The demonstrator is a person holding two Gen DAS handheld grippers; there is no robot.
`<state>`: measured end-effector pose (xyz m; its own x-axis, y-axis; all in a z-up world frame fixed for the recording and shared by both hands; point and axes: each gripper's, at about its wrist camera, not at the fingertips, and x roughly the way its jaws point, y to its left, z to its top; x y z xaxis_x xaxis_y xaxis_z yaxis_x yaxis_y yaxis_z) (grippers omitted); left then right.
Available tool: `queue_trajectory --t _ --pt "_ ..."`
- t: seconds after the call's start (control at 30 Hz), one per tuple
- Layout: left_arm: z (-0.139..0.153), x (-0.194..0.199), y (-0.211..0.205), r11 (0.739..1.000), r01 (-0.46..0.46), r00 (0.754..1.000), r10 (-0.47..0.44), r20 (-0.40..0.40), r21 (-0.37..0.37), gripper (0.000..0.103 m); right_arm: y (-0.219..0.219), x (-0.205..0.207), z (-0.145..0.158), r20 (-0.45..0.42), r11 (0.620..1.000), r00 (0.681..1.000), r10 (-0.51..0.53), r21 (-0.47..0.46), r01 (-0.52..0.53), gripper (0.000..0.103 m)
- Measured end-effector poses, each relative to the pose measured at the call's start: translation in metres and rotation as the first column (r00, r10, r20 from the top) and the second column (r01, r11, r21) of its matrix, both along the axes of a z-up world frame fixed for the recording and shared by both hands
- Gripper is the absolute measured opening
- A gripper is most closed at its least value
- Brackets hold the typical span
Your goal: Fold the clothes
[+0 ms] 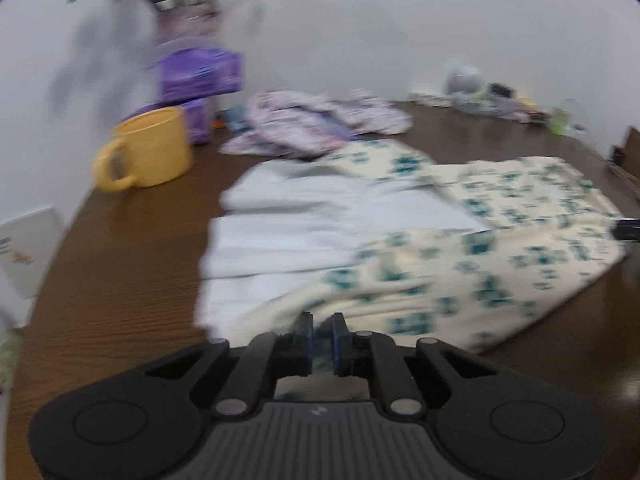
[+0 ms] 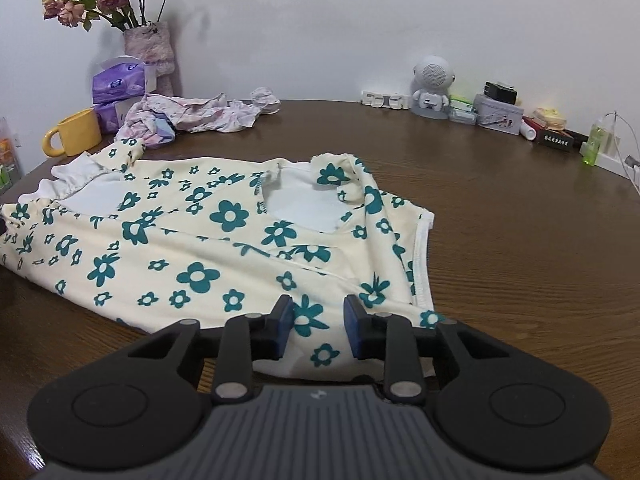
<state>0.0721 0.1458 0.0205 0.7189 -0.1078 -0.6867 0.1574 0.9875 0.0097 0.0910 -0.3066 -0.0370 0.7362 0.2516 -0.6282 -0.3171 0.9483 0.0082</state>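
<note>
Lying spread across the brown table [image 2: 500,208], the cream garment with teal flowers [image 2: 192,240] runs long from the left side, by the yellow mug [image 2: 74,132], toward the right, where its white-trimmed edge turns back toward the camera. Its white inner side shows at the left end and through a gap near the middle.

The right gripper [image 2: 316,326] sits at the near right corner of the garment. Its jaws stand partly apart with the flowered cloth lying between them, but the blue pads do not look pressed onto the fabric, so I judge this side not yet gripped.

The left gripper [image 1: 321,334] is at the near edge of the same garment [image 1: 440,272], toward its white left portion. That view is badly blurred. Its jaws are almost together with only a thin slit between the pads, and the cloth edge appears to run into that slit; I read it as pinched on the hem, though the blur leaves some doubt.

What the next move turns on: both grippers are along the near long edge, one toward each end, and the bulk of the cloth lies ahead of them, away from the person. A fold would likely carry that near edge forward over the rest, once the right jaws close fully.

A crumpled pink-patterned garment [image 2: 192,114] waits farther back, near the purple tissue packs [image 2: 118,84].
</note>
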Motion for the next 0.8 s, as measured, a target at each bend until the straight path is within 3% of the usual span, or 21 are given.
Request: queue_trajectory --t 0.53,0.8 --pt "-0.005 -0.002 0.008 0.999 -0.035 0.999 0.035 -0.001 0.034 0.01 -0.003 0.003 0.004 -0.044 0.998 0.998 0.052 -0.043 -0.054 0.028" --pt "-0.004 0.0 0.005 0.998 -0.058 0.998 0.059 -0.01 0.038 0.01 -0.016 0.006 0.004 -0.059 0.999 0.998 0.01 -0.051 -0.013 0.028"
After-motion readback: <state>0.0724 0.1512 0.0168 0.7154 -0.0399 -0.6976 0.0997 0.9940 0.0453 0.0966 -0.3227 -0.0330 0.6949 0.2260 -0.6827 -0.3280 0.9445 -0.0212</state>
